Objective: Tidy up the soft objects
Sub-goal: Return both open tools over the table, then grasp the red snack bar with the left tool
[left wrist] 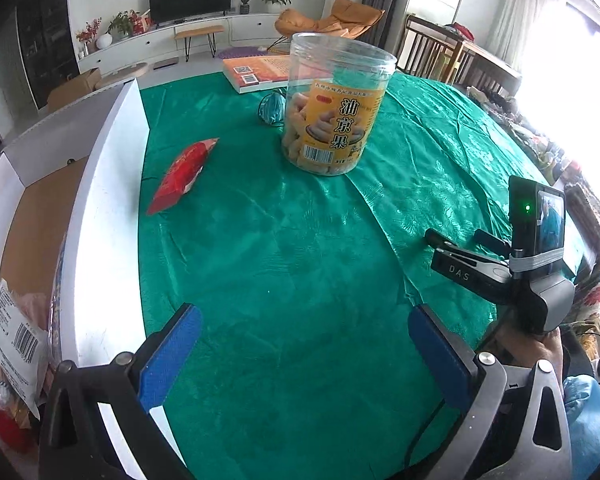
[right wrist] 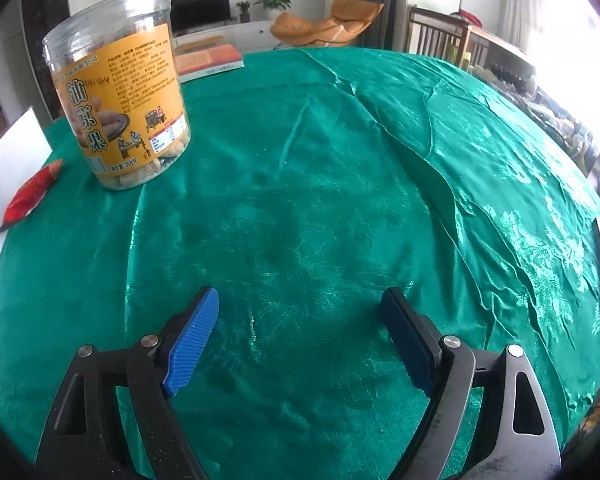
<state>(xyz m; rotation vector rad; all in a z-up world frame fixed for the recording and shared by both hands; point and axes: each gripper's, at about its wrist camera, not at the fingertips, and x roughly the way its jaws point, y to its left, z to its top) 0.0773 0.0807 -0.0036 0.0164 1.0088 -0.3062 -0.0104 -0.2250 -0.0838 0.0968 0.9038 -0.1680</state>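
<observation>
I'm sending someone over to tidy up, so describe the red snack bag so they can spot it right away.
Start at the green tablecloth and look along the white cardboard box at its edge. The red snack bag lies flat right beside the box wall, short of the clear snack jar with the yellow label. It is the only red, crinkled pouch on the cloth.

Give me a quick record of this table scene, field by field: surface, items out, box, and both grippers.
surface: green tablecloth
jar: clear plastic snack jar, upright, no lid visible
packet: red snack packet, lying beside the box wall
box: white cardboard box, packets already inside
book: orange book, behind the jar
left gripper: jaws open, empty
right gripper: jaws open, empty
</observation>
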